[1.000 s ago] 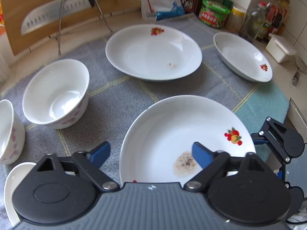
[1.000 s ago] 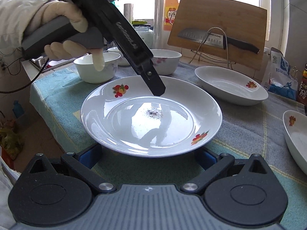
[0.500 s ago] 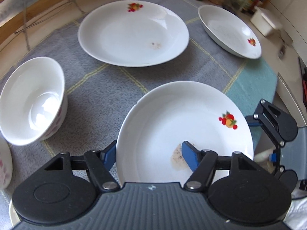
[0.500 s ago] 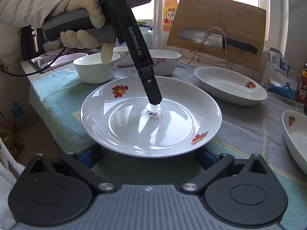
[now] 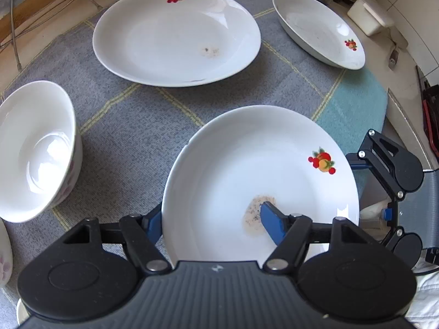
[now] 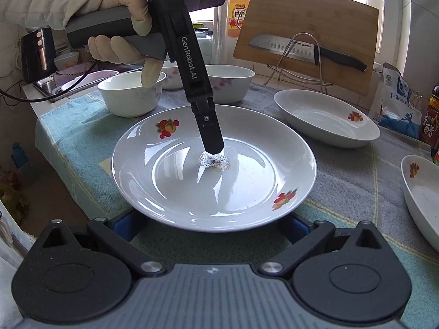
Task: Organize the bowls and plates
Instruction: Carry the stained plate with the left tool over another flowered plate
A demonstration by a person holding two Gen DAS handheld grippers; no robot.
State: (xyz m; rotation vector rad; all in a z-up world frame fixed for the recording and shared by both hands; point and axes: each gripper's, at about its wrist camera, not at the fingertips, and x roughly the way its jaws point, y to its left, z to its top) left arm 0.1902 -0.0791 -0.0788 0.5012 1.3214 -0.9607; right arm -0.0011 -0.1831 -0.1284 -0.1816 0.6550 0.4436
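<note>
Here the right gripper [image 6: 211, 226] stands spread, its jaws flanking the near rim of the plate [image 6: 175, 181] on the cloth [image 6: 348, 181], while the left gripper [image 5: 211, 219] pinches the plate's far rim, one finger [image 6: 210, 134] inside, bowls [image 6: 131, 96] beyond.

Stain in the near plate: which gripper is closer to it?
Left. The left gripper has one fingertip at the stain, inside the plate; the right gripper sits at the plate's opposite rim.
</note>
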